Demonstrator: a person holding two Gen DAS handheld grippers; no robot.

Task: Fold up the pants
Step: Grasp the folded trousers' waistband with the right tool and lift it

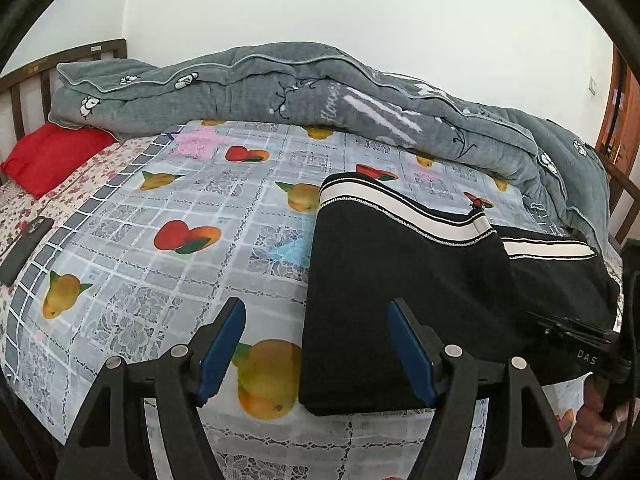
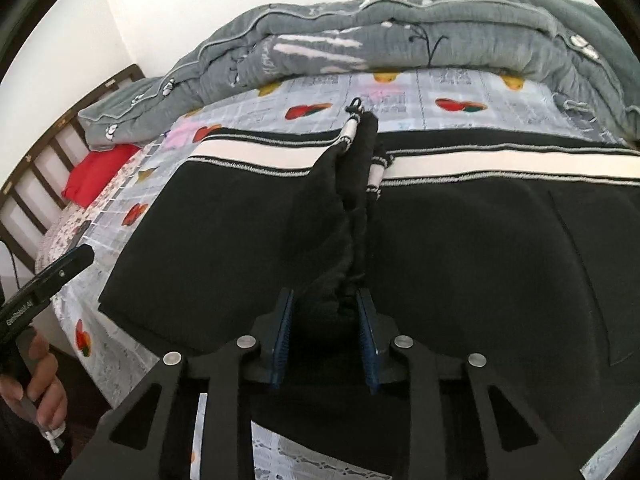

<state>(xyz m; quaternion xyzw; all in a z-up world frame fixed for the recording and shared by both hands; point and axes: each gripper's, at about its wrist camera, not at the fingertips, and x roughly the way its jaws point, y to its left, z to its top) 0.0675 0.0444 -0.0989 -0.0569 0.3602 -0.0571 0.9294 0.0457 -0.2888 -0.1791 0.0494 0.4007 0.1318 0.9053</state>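
Black pants [image 1: 400,280] with a white side stripe lie on the fruit-print bedsheet [image 1: 180,240], right of centre in the left wrist view. My left gripper [image 1: 316,316] is open and empty, its right finger over the pants' near left edge. In the right wrist view the pants [image 2: 240,232] fill the middle. My right gripper [image 2: 325,304] is shut on a raised bunch of black pants fabric that rises in a ridge toward the stripe [image 2: 280,160]. The right gripper's body [image 1: 580,344] shows at the right edge of the left wrist view.
A rolled grey quilt [image 1: 320,88] lies along the far side of the bed. A red pillow [image 1: 52,156] and a dark phone [image 1: 24,248] lie at the left. A wooden headboard [image 1: 24,80] stands at far left, a door [image 1: 624,112] at right.
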